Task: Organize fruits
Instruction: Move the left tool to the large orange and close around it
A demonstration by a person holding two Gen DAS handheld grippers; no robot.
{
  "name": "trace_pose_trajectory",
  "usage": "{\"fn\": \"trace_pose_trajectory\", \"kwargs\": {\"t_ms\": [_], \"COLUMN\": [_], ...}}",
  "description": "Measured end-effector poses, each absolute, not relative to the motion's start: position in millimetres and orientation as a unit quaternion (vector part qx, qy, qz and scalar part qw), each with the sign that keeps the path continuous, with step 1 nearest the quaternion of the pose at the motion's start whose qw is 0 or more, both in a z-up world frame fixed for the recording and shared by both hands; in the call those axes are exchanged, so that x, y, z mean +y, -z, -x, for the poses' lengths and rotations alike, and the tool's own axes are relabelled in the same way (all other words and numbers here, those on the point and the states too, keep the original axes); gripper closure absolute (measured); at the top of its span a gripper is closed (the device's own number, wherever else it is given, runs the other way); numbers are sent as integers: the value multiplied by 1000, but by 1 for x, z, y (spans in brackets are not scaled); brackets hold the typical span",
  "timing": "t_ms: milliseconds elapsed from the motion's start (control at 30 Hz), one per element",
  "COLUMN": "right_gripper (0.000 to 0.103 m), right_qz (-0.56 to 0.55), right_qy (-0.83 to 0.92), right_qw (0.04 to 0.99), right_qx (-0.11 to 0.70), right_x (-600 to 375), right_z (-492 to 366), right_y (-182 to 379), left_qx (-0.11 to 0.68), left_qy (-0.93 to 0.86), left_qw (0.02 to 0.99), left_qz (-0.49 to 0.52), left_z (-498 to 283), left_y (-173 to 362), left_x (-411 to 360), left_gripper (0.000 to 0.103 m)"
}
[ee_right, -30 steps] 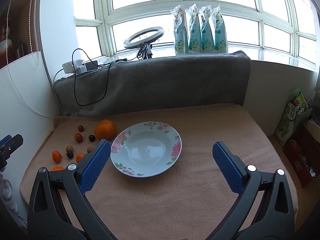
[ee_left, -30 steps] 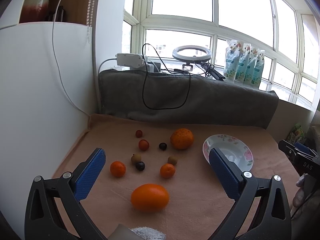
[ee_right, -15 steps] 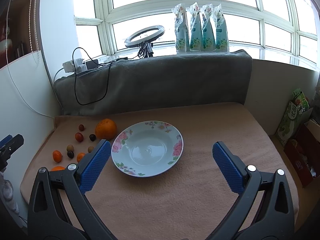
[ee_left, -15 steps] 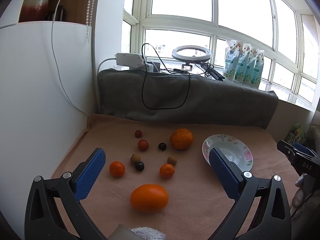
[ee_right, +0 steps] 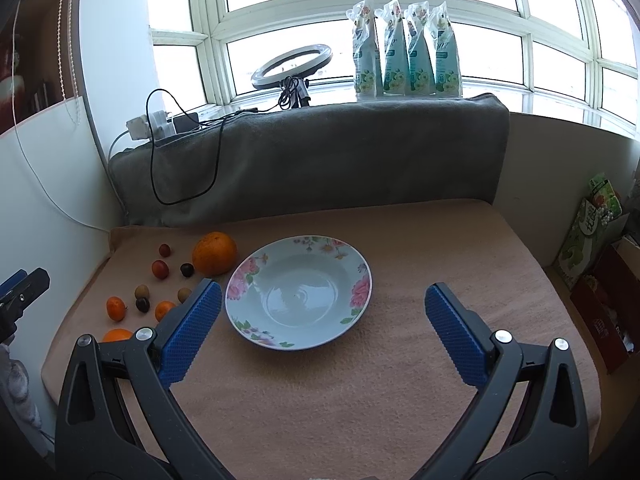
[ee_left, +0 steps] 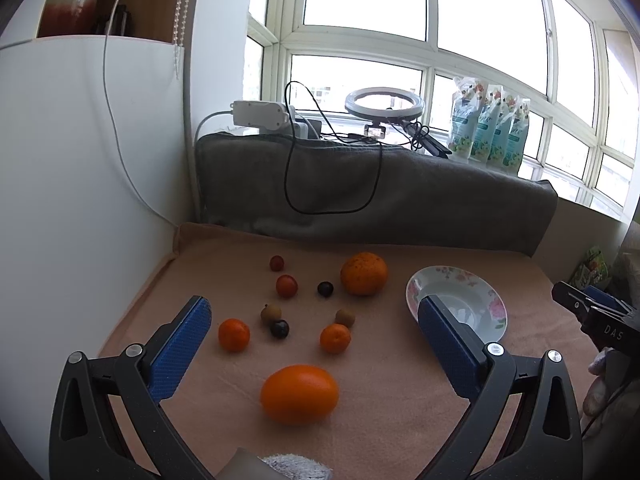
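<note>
Several fruits lie on the tan cloth. In the left wrist view, an oval orange fruit (ee_left: pixel 299 393) is nearest, with two small mandarins (ee_left: pixel 233 334) (ee_left: pixel 335 338), small dark and brown fruits, two red ones (ee_left: pixel 286 285) and a big orange (ee_left: pixel 363 273) behind. A floral bowl (ee_left: pixel 480 296) stands empty at right; it also shows in the right wrist view (ee_right: pixel 304 256). My left gripper (ee_left: pixel 314 316) is open above the fruits. My right gripper (ee_right: pixel 320 300) is open in front of the bowl.
A grey blanket-covered ledge (ee_right: pixel 320 160) rises at the back, with cables, a ring light (ee_right: pixel 292 66) and pouches (ee_right: pixel 404 48) on the sill. A white wall (ee_left: pixel 80 200) bounds the left. Boxes (ee_right: pixel 592 236) stand beyond the right edge.
Both grippers have drifted back slightly, so the fruits and bowl sit a little higher in view. Nothing was grasped.
</note>
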State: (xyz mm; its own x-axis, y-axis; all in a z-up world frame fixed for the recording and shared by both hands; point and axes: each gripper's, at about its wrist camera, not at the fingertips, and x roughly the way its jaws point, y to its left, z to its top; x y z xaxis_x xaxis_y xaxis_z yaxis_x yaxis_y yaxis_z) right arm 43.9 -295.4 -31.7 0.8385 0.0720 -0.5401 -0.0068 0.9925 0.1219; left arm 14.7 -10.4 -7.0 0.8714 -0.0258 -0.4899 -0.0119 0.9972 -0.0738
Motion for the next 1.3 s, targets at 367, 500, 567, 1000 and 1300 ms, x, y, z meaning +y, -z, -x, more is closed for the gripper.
{"fn": "trace_pose_trajectory", "kwargs": {"t_ms": [367, 500, 567, 1000, 1300], "right_gripper": [0, 0, 0, 0, 0], "right_qz": [-57, -62, -60, -47, -61], "right_qy": [-39, -58, -75, -193, -269], "right_qw": [953, 950, 948, 912, 860], "right_qx": [294, 299, 302, 360, 429], "right_x": [-288, -283, -278, -222, -182], "right_z": [-49, -52, -55, -88, -112], "right_y": [33, 35, 36, 67, 102], "left_qx": [262, 269, 273, 336, 378], "left_qy": [4, 4, 3, 2, 42], "left_qw": [964, 962, 961, 936, 914], "left_qz": [43, 49, 51, 99, 143], "left_z": [-16, -15, -14, -9, -12], "left_y": [15, 21, 25, 69, 96], "left_x": [-4, 1, 4, 40, 44], "left_gripper": [1, 1, 1, 1, 14]}}
